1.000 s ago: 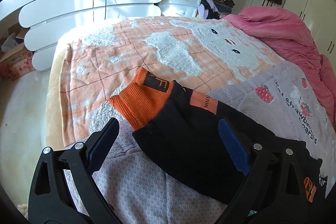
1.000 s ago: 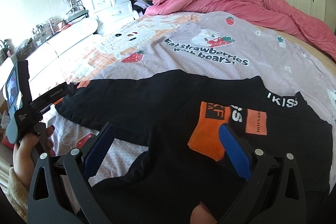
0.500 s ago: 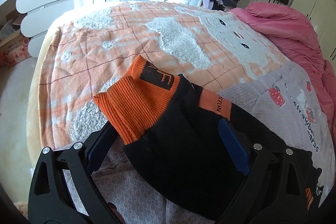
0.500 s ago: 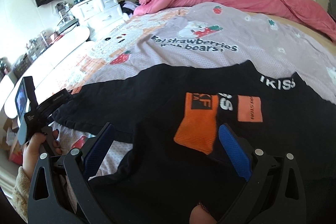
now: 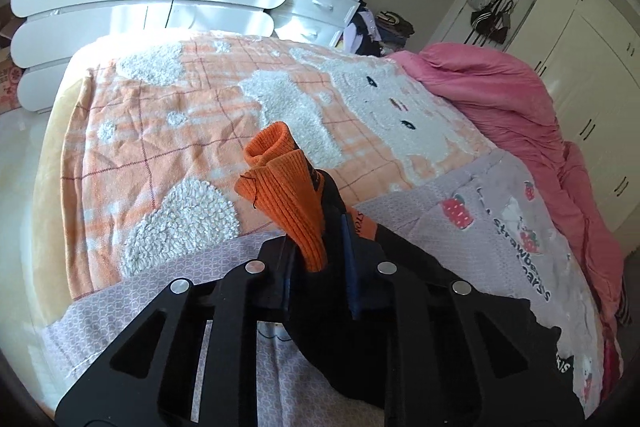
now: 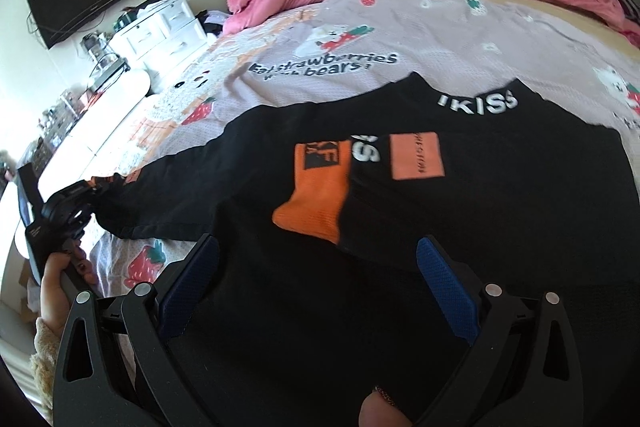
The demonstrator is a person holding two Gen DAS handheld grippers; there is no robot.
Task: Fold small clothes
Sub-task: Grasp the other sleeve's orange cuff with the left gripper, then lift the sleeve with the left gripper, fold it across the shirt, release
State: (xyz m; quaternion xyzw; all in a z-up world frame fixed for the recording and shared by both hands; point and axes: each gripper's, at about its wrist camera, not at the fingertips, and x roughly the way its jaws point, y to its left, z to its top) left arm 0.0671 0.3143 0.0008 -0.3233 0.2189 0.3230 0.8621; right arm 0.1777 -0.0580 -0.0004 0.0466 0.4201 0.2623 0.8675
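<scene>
Mostly black sweater, orange cuffs

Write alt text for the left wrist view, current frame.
The left hand-held gripper is shut on the orange ribbed cuff of a black sweatshirt, lifting the sleeve end off a bed. Behind lie an orange checked blanket, a lilac strawberry-print cover and a pink duvet.

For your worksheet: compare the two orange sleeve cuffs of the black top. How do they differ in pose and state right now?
1. The left cuff is pinched in the shut left hand-held gripper; the right cuff is not gripped, beyond the open right hand-held gripper.
2. The left cuff is bunched and sticks up; the right cuff lies flat, folded across the black top.

Both are orange ribbed knit with black lettering.
</scene>
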